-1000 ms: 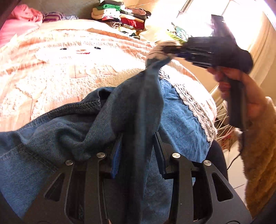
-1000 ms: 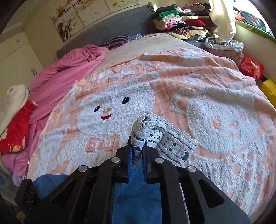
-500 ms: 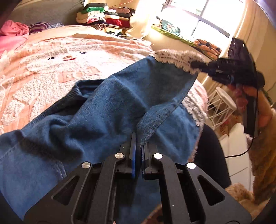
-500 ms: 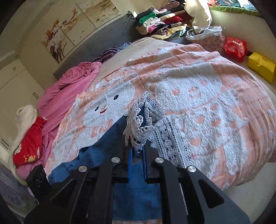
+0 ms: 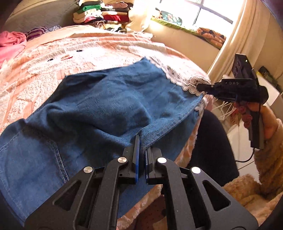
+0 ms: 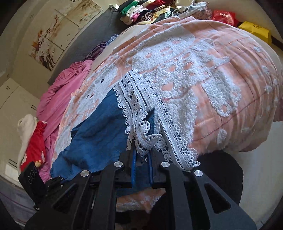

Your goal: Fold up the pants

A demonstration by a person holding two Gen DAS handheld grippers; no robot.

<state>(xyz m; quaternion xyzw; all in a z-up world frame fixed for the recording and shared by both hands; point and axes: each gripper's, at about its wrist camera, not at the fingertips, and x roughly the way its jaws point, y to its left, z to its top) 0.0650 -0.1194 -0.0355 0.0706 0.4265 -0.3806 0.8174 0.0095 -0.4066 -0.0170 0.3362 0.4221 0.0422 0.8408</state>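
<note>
So your pants (image 5: 99,106), blue denim with a white lace hem (image 6: 141,113), lie spread across the near part of the bed (image 5: 74,46), the folded leg running along the near edge and the lace end reaching toward the near right corner. Part of the denim hangs just over that near edge (the waist and a stitched back pocket sit at the lower left of the left wrist view).

Your left gripper (image 5: 141,141) has its fingers (image 5: 135,155) pressed tight on the folded denim edge at the near edge of the bed; only a thin seam of cloth runs between the blue pads. Your right gripper (image 6: 142,154) pinches the bunched lace hem, and its fingers (image 6: 132,166) are just beginning to part, with lace and denim between them and the pads touching the cloth. In the left wrist view your right hand (image 5: 254,113) holds that gripper out beyond the bed's right corner.

Under the pants is a peach and white blanket with a snowman face (image 5: 61,58). A pink sheet (image 6: 61,99) is heaped along the left edge, and a stack of folded clothes (image 5: 100,12) stands at the far end of the bed.
</note>
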